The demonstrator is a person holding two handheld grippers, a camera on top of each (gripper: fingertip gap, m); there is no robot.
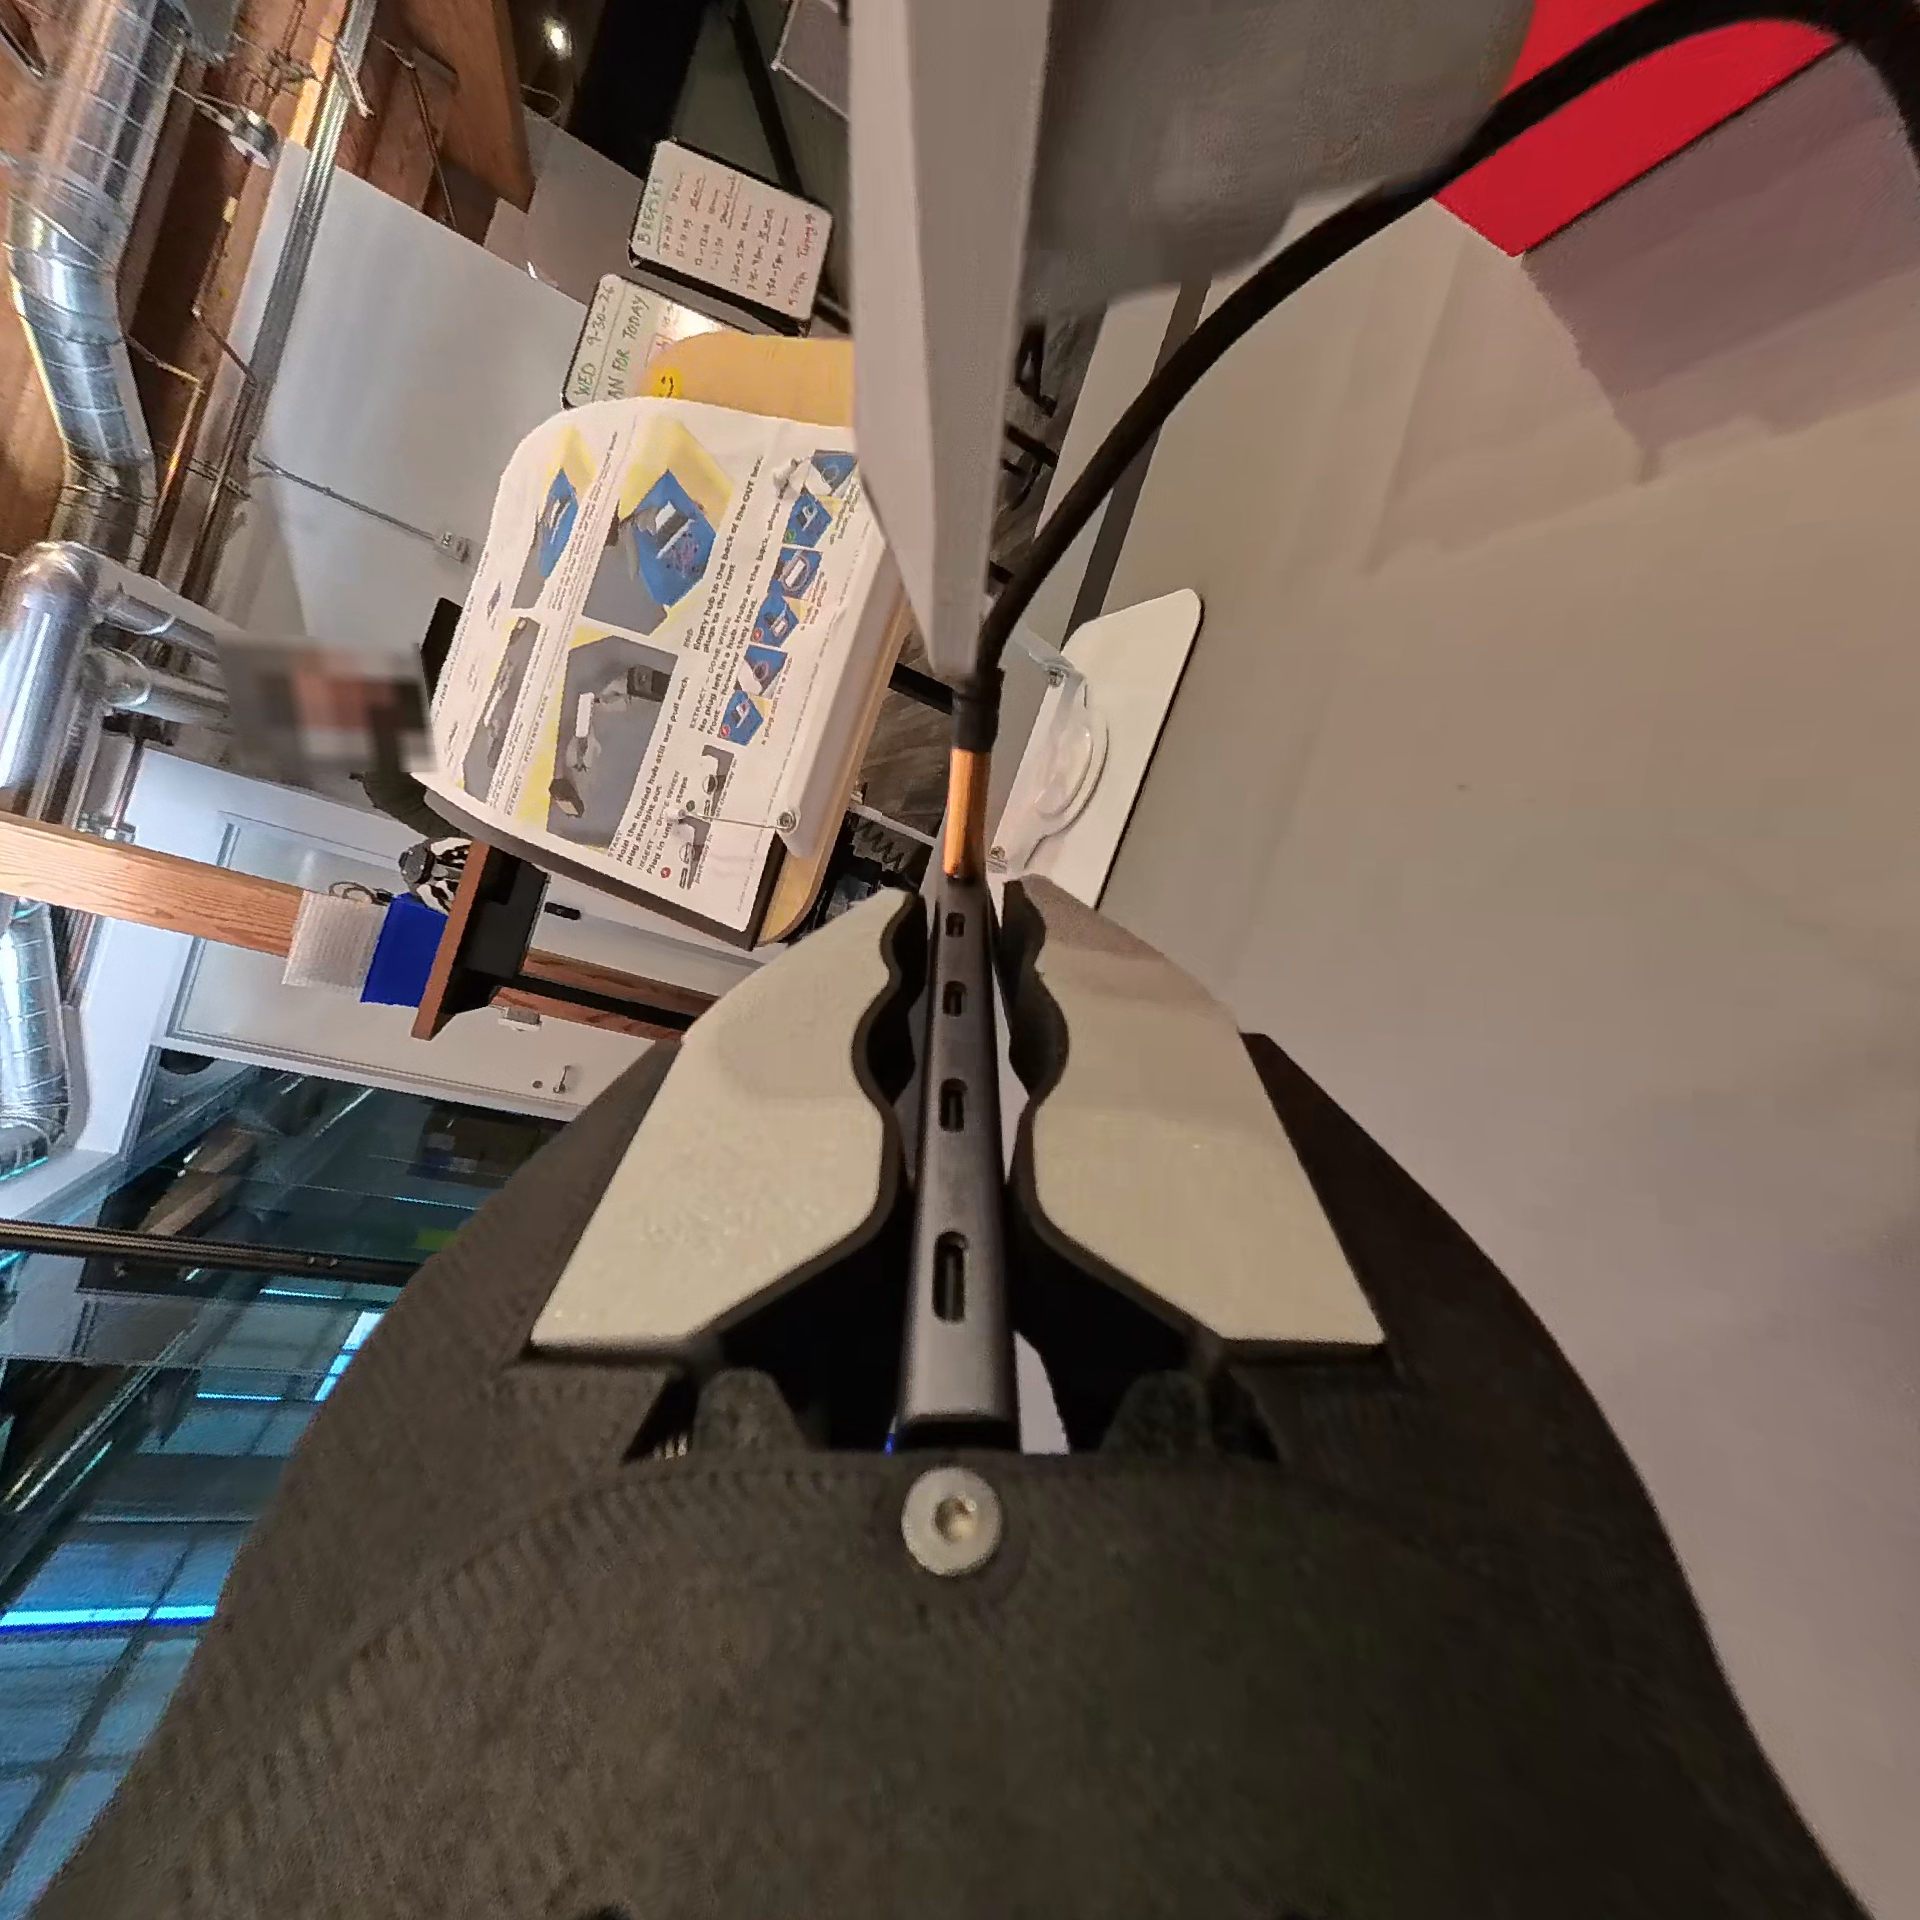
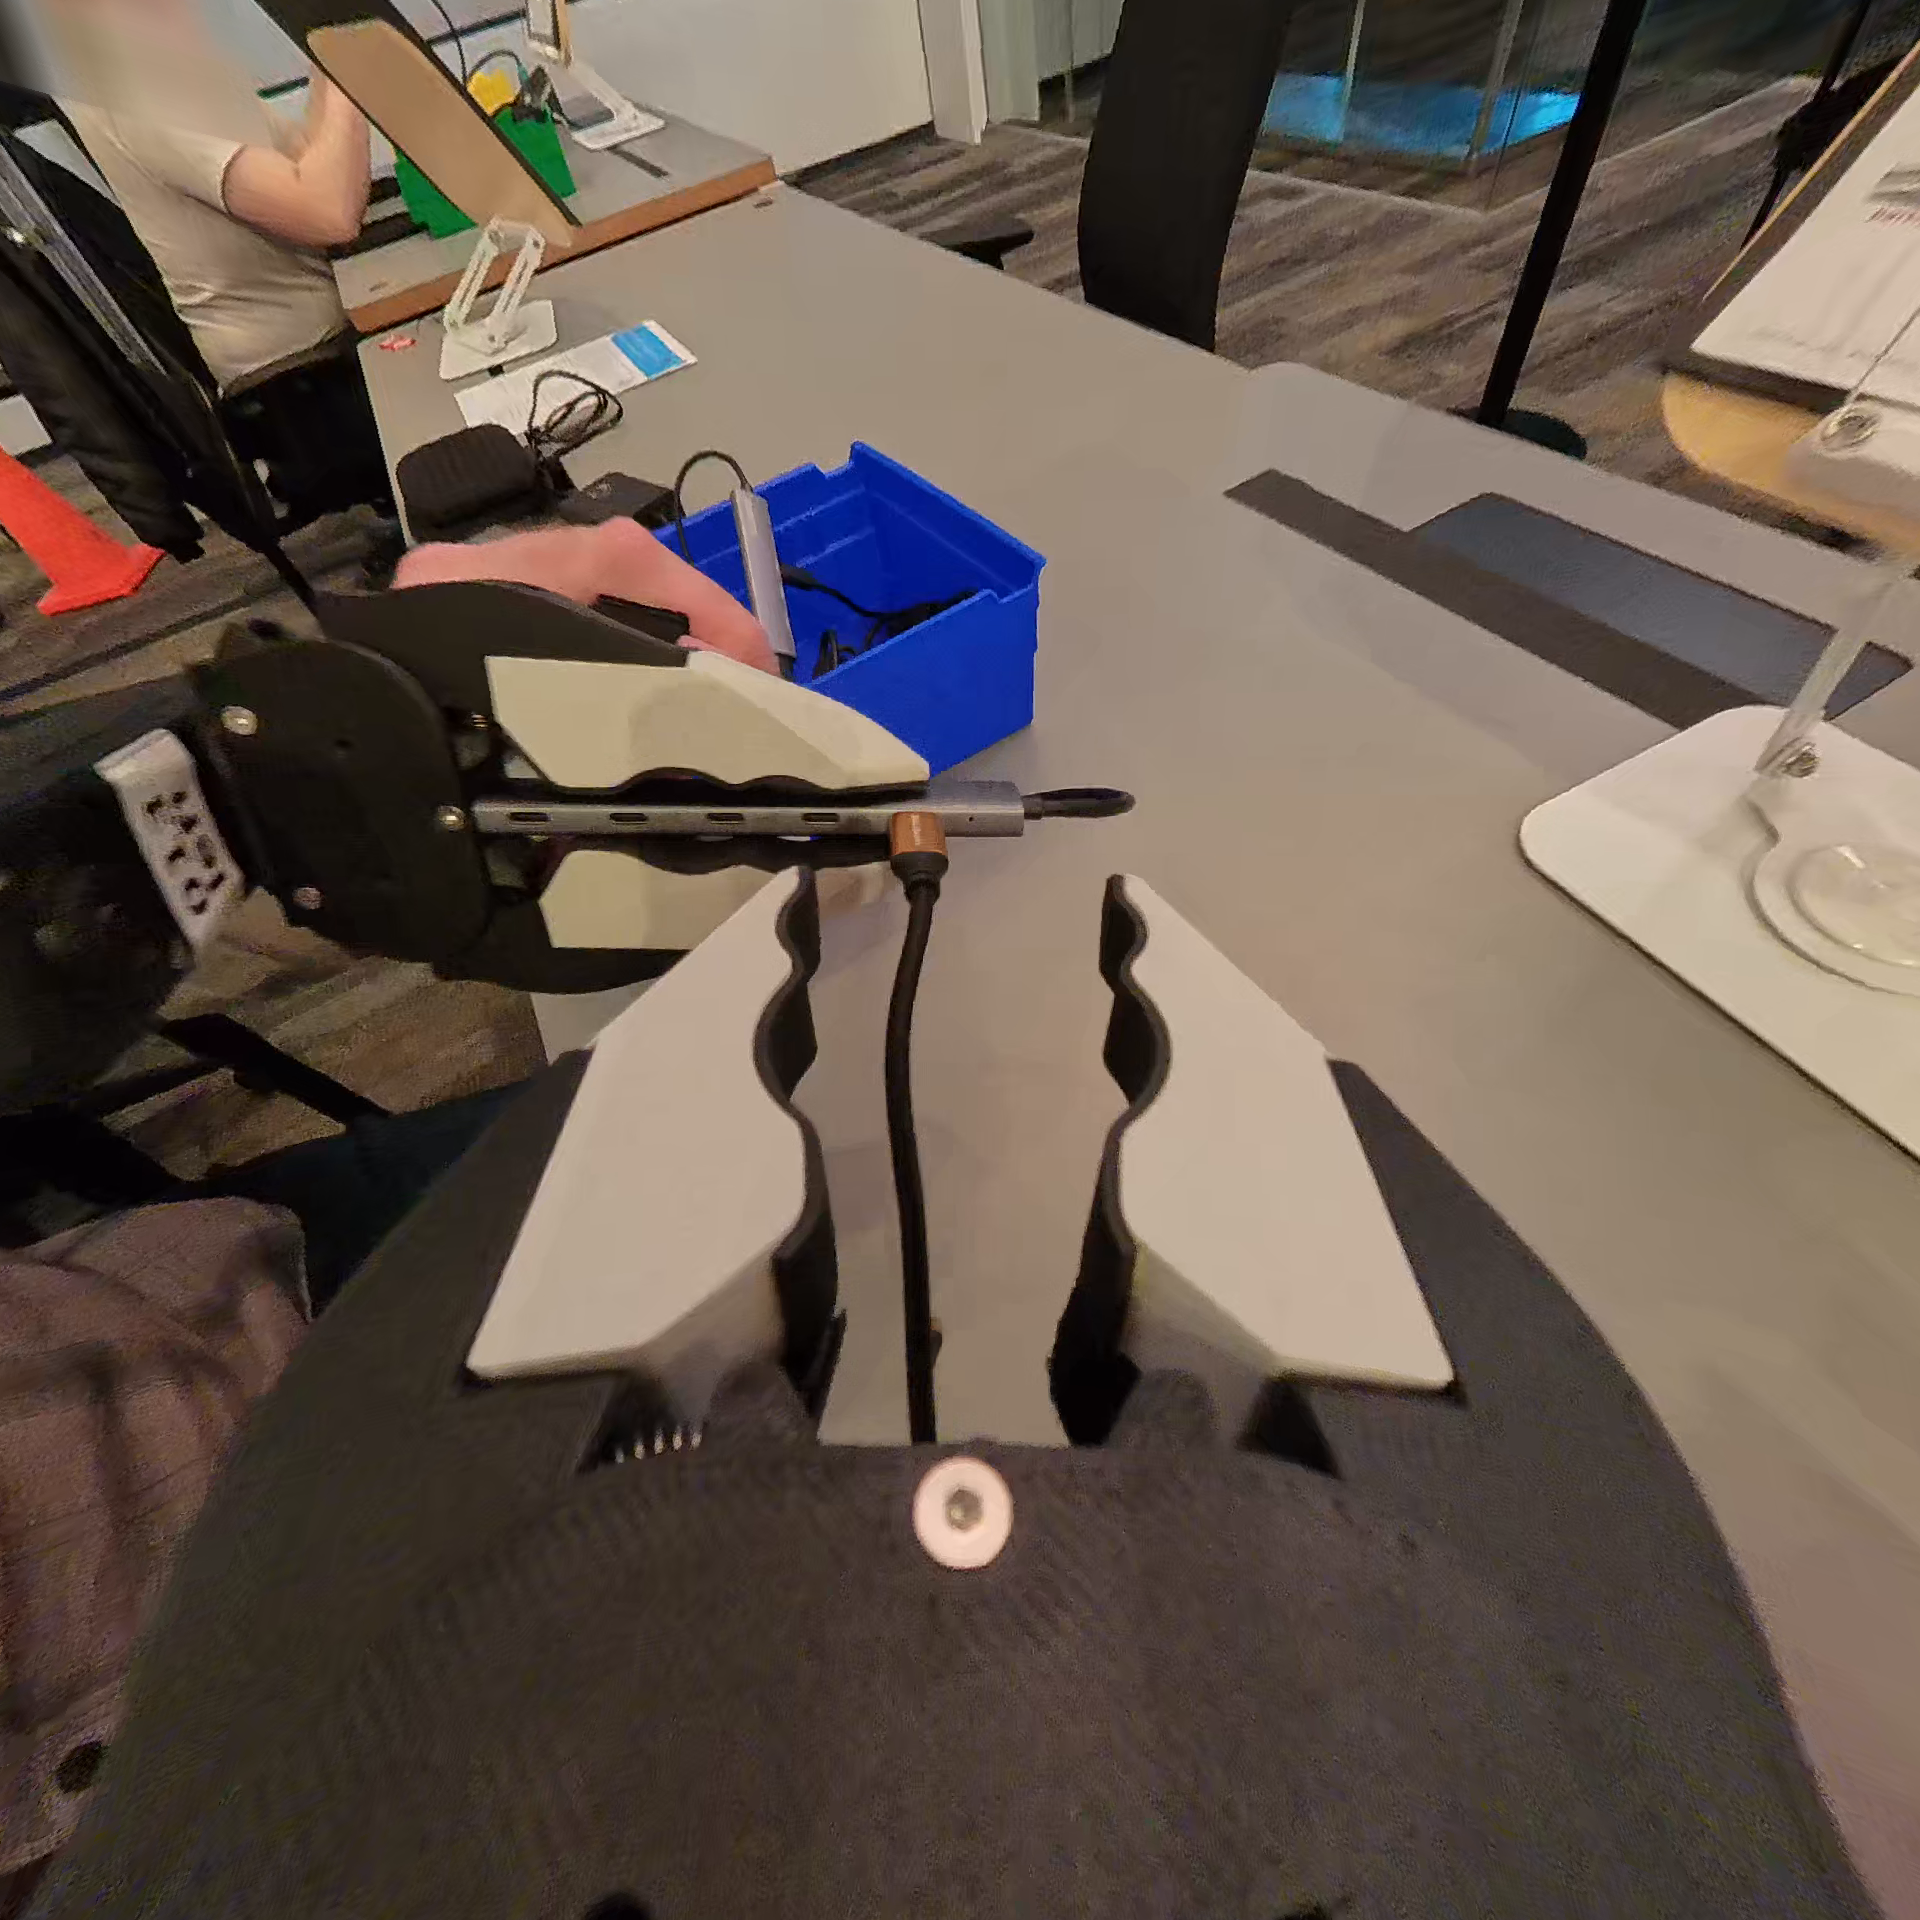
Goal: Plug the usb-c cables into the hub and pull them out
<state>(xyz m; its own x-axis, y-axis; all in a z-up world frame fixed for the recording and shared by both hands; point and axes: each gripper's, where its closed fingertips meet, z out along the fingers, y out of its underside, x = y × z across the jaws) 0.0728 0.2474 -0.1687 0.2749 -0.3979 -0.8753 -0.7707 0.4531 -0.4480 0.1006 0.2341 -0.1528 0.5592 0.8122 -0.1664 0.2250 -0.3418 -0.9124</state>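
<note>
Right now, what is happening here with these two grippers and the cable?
A person works with two handheld grippers over a grey table. The left gripper is clamped on a slim grey USB-C hub and holds it level above the table. One black cable with a copper-coloured plug sits in the hub's port. The right gripper is open, with the cable running between its fingers, not gripped. A blue bin behind holds another hub and more cables.

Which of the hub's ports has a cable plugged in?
The port nearest the hub's tail-cable end holds the copper-collared plug; the four other ports toward the left claw's body are empty.
</note>
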